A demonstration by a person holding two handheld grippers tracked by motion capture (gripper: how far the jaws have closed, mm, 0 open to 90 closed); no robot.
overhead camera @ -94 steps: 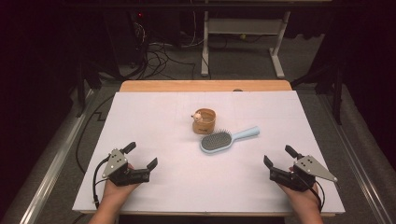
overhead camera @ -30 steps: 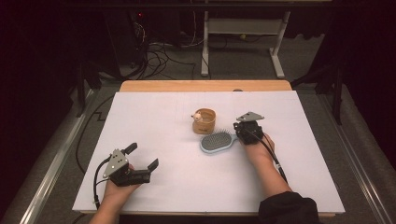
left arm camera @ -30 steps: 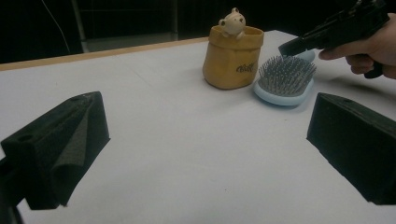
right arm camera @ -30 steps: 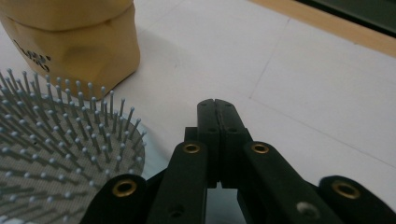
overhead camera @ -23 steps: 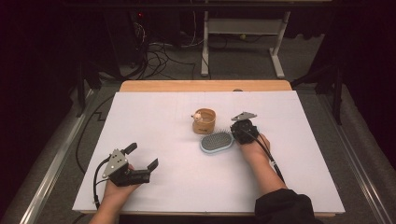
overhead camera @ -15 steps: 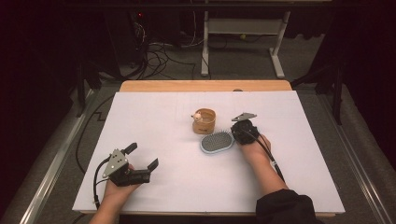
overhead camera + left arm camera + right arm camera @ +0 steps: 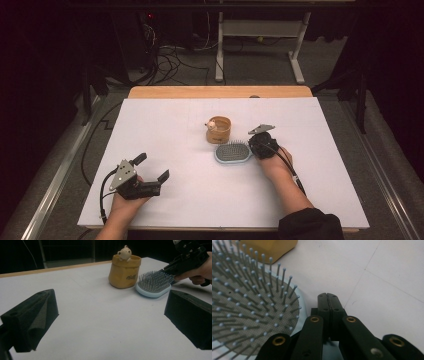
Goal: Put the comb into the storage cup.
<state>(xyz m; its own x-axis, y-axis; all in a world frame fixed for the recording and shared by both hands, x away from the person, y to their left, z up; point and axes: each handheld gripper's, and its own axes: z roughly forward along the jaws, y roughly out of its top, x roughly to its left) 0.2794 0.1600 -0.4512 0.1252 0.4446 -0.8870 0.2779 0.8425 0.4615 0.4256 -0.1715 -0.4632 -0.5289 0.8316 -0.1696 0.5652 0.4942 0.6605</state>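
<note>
Two things sit mid-table on the white sheet [image 7: 165, 140]: a tan pot [image 7: 220, 130] and a light-blue hairbrush [image 7: 233, 153], bristles up, just in front of and right of the pot, near it; touching or not, cannot tell. Wooden table edge [image 7: 220, 92] shows at the far side; cables [image 7: 170, 55] and a white desk frame [image 7: 260, 35] on the floor beyond. Pot holds a small pale animal figure [image 7: 124, 252] peeking over its rim. Right gripper [image 7: 260, 145] is at the brush's handle end, hand [image 7: 274, 162] behind it; in the right gripper view its jaws are pressed together, no gap, over the brush's handle end, just beside the bristles. Handle itself hidden, so whether it is pinched cannot tell. Left gripper [image 7: 150, 170] rests near the front-left, well apart from the brush, jaws spread wide, holding nothing.
</note>
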